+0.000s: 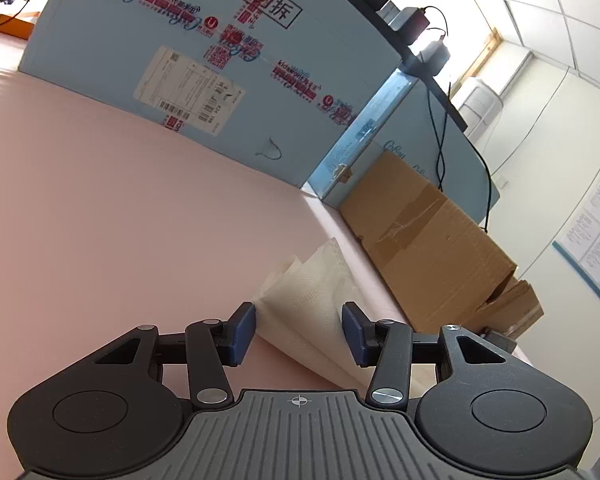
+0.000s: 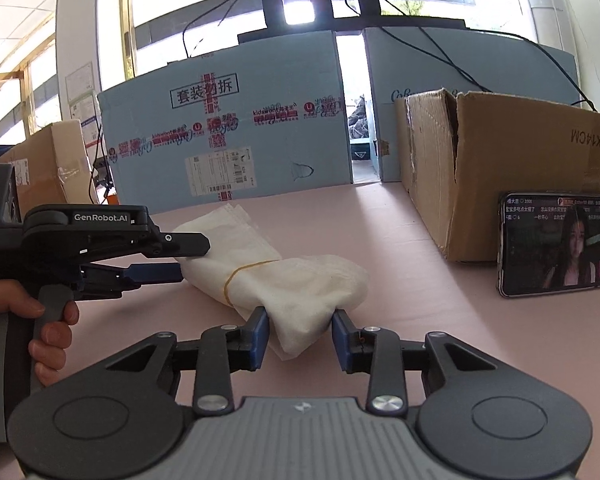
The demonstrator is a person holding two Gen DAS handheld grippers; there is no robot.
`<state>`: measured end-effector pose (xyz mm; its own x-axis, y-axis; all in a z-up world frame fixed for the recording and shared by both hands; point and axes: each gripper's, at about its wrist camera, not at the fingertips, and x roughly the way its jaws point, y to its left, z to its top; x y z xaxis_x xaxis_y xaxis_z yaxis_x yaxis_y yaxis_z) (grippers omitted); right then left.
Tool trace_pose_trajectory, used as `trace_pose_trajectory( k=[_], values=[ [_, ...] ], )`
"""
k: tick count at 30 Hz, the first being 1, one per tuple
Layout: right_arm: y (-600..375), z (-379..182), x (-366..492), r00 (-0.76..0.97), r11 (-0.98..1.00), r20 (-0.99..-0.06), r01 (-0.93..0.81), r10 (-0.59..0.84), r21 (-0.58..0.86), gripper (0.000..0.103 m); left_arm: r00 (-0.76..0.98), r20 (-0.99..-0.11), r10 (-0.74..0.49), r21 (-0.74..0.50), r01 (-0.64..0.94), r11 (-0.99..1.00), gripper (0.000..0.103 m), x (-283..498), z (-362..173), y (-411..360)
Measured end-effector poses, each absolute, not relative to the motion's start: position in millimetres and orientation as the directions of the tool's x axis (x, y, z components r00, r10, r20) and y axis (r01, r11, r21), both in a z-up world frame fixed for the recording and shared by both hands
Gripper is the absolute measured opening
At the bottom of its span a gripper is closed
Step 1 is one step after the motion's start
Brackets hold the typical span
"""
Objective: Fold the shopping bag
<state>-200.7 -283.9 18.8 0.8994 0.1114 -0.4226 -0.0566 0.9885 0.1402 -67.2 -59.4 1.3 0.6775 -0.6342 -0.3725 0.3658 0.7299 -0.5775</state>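
Right wrist: phone (image 2: 560, 248) against cardboard box (image 2: 512, 160)

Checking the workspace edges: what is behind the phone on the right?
An open brown cardboard box stands directly behind the phone. The phone covers the box's lower front.

Your white folded shopping bag (image 2: 284, 280) lies on the pink table (image 2: 400, 280), its near end between the right gripper (image 2: 300, 336) fingers. Your left gripper (image 2: 188, 256) reaches in from the left at its far end. A blue printed carton (image 2: 228, 140) stands behind, a brown cardboard box (image 2: 500, 168) right, a black smartphone (image 2: 560, 244) propped before it.
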Motion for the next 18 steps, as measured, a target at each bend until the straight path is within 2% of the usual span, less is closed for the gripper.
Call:
trace_pose_trajectory(
  k=[5, 11, 14, 18],
  values=[
    [-301, 42, -225, 0.947, 0.989, -0.300, -0.082, 0.117, 0.126, 0.034, 0.698, -0.288, -0.656, -0.573, 0.423, 0.702, 0.046, -88, 23, -67],
    [-337, 83, -252, 0.994, 0.995, -0.079, -0.064, 0.070, 0.074, 0.034, 0.696, -0.114, -0.709, -0.497, 0.578, 0.647, 0.046, -103, 78, -103],
    [-354, 102, -262, 0.999, 0.998, 0.026, -0.046, 0.045, 0.053, 0.033, 0.669, -0.067, -0.740, -0.440, 0.646, 0.624, 0.046, -98, 104, -135],
    [-389, 115, -256, 0.993, 0.999, 0.107, 0.038, -0.041, 0.033, 0.033, 0.628, -0.032, -0.778, -0.391, 0.708, 0.588, 0.046, -81, 124, -177]
  ],
)
